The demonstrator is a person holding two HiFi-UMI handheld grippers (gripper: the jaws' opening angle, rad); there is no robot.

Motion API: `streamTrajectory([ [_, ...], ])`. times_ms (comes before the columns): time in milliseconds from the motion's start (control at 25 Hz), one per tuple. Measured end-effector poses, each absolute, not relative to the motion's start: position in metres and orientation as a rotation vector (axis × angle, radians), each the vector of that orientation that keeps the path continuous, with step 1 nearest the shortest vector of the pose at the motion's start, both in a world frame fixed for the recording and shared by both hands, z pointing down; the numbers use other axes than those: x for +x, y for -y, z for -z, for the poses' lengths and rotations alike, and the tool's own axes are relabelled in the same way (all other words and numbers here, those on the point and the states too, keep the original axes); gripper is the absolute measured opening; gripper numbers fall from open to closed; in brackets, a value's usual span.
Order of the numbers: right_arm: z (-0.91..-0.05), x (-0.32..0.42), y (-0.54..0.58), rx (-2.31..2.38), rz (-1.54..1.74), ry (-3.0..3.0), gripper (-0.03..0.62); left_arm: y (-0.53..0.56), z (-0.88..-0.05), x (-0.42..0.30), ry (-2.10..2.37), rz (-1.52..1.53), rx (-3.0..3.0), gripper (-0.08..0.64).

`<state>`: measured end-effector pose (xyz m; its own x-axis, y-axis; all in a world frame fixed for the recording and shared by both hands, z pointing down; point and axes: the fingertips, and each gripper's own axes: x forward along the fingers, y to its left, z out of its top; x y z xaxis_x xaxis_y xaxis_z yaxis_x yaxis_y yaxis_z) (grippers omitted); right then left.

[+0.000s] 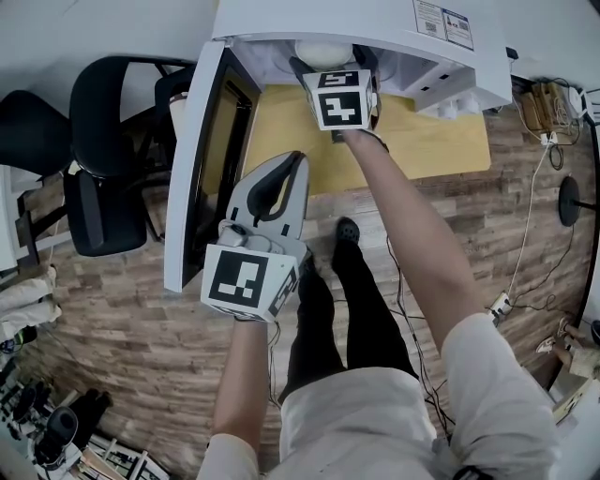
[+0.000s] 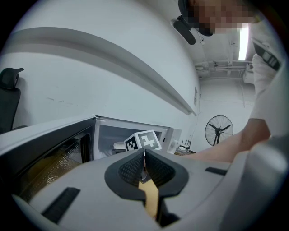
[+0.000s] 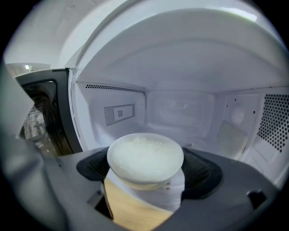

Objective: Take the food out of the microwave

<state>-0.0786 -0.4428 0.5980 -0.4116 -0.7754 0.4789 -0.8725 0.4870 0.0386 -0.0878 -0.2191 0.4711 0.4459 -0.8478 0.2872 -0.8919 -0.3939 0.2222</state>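
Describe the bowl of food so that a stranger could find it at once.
Find the white microwave, door open, on the wooden table. At its mouth the right tool grips a round white bowl of pale food, the only dish there.

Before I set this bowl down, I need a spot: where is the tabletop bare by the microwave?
Widest free patch: tabletop before the microwave, between the right arm and the table's right edge. Left of the arm, a narrower strip reaches the open door, partly under the left gripper. The cavity mouth is crowded: right gripper and bowl.
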Motion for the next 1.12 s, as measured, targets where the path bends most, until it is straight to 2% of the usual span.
streamTrajectory([
  [480,-0.573,-0.076,0.388,1.337,-0.379,2.334,0.489,0.195,-0.442,-0.087,1.474,-0.184,2.396,0.012],
  [1120,-0.499,-0.054,0.326,1.388,-0.386,2.375,0.489,0.152,-0.404,-0.095,1.463,-0.169,2.441,0.012],
])
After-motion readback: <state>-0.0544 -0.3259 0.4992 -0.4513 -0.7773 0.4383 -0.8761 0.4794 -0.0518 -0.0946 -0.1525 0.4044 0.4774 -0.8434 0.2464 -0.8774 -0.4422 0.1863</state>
